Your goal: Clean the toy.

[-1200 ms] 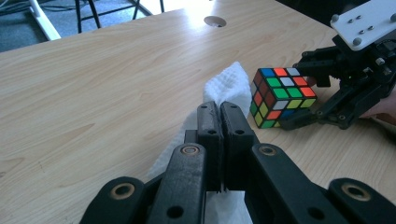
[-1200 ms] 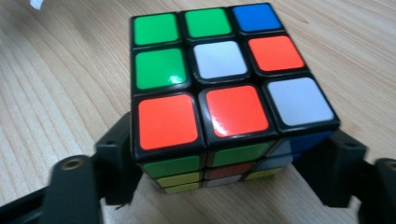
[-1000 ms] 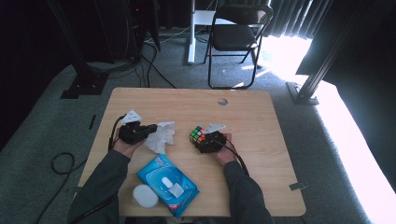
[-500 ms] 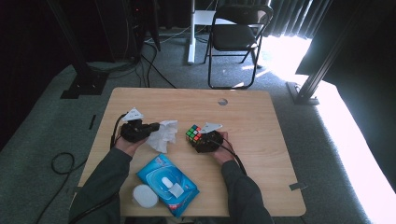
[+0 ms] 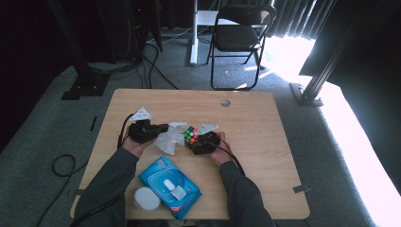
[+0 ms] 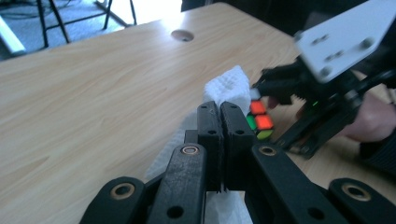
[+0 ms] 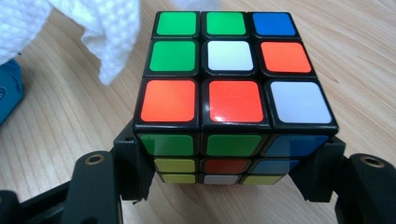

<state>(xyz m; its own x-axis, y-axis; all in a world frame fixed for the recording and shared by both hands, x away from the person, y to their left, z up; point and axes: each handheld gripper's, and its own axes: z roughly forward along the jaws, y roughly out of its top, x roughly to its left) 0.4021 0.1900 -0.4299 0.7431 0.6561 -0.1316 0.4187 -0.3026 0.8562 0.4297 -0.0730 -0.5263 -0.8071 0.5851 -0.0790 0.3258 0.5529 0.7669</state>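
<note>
Gripping the puzzle cube point(image 7: 233, 93) by two opposite side faces, the right gripper point(image 5: 204, 143) has its jaws spread to the cube's full width, near the middle of the table point(image 5: 265, 118). The cube looks rigid and light, but its glossy stickers seem slippery and its layers can twist, so flat opposite faces are the sound hold. The left gripper point(image 5: 144, 130), just to its left, has its jaws pressed together on a white wipe point(image 6: 229, 88), soft and limp, brought up against the cube. On the near side lies a blue wipe pack point(image 5: 169, 186) with its flap raised, and a round white lid point(image 5: 146, 198) beside it.
</note>
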